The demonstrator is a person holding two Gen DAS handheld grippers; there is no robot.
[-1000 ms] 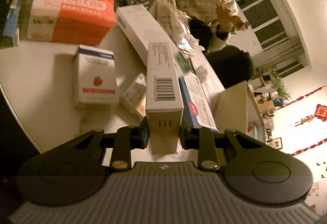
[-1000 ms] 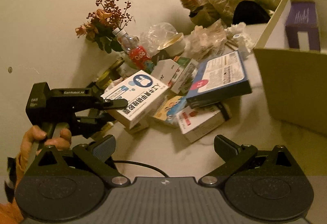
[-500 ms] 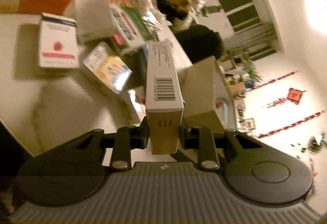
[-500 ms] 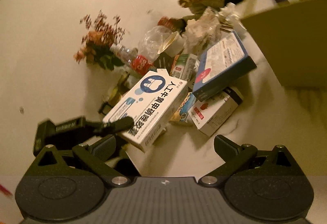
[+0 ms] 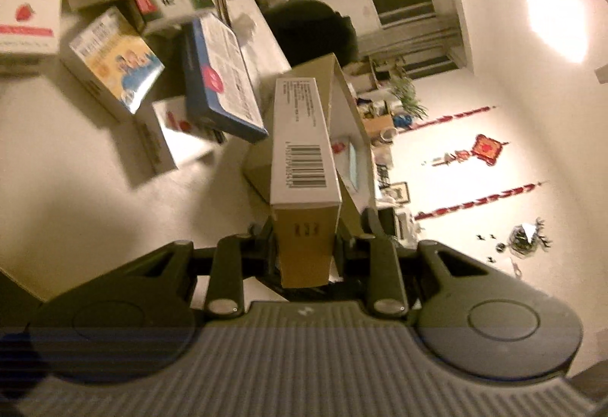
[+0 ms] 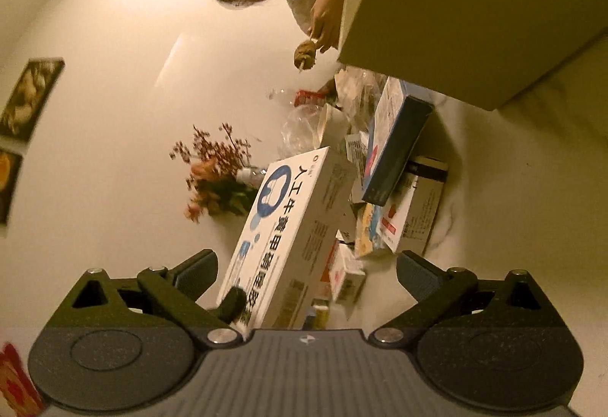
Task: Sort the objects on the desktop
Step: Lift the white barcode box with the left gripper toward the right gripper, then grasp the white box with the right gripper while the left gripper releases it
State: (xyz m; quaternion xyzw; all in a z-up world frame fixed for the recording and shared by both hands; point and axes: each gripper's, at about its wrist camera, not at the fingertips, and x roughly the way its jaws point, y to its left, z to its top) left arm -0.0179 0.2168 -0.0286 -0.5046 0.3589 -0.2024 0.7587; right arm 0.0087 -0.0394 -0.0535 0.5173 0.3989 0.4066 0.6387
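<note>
Left gripper (image 5: 306,246) clamped on near end of long white cardboard medicine box (image 5: 302,147), pointing toward tan open carton (image 5: 342,105) ahead. Box likely light, stiff, crushable; grip narrow sides. Right gripper (image 6: 306,270) jaws apart, empty.

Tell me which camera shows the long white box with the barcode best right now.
The right wrist view: the long white box shows its whole printed blue-logo face and a side panel. The left wrist view shows the box end-on, only its barcode side and end flap, clamped in the left gripper, pointing towards the tan cardboard carton.
</note>
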